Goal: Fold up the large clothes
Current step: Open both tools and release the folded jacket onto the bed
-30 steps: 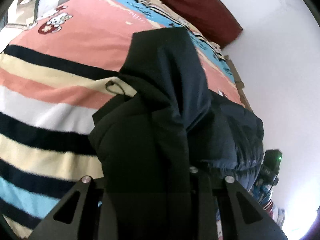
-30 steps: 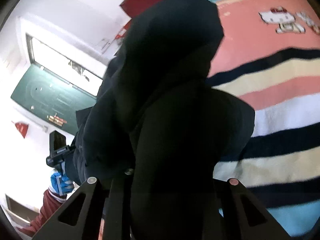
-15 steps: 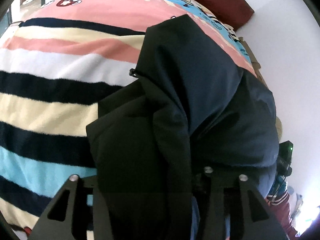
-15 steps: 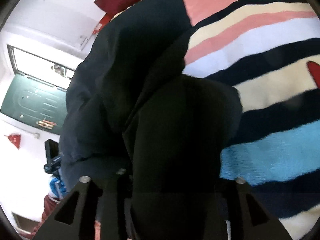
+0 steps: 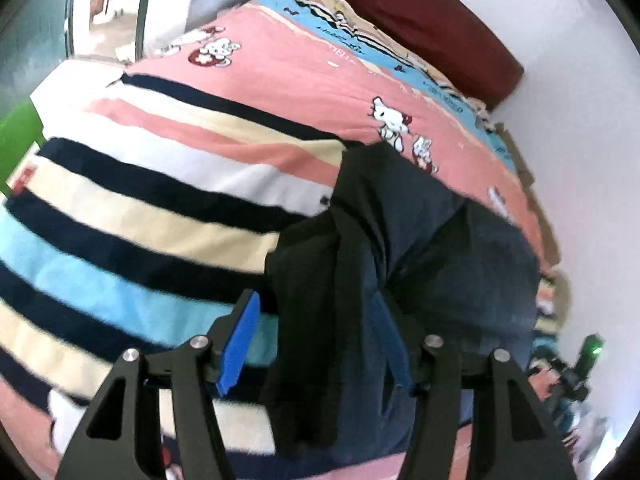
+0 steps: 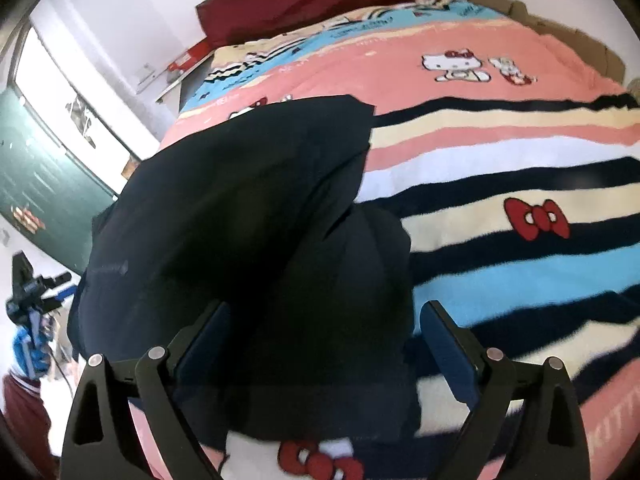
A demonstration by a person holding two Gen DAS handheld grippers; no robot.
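Observation:
A dark navy hooded jacket (image 5: 420, 248) lies bundled on the striped bed blanket (image 5: 160, 184). In the left wrist view my left gripper (image 5: 316, 340) is open, its blue-padded fingers (image 5: 240, 340) spread on either side of the jacket's near fold. In the right wrist view the same jacket (image 6: 240, 220) fills the left half of the bed blanket (image 6: 520, 184). My right gripper (image 6: 326, 344) is open too, with its fingers (image 6: 448, 348) standing wide around the jacket's near edge. The cloth lies loose between the jaws.
A dark red headboard (image 5: 432, 24) and white wall (image 5: 580, 160) bound the far side of the bed. A window (image 5: 108, 12) shows at the far left. A green door (image 6: 36, 184) and a black camera rig (image 6: 28, 288) stand to the left.
Both grippers were shut on the jacket and carried it down and toward me; now both have opened and let go, and the jacket rests on the blanket.

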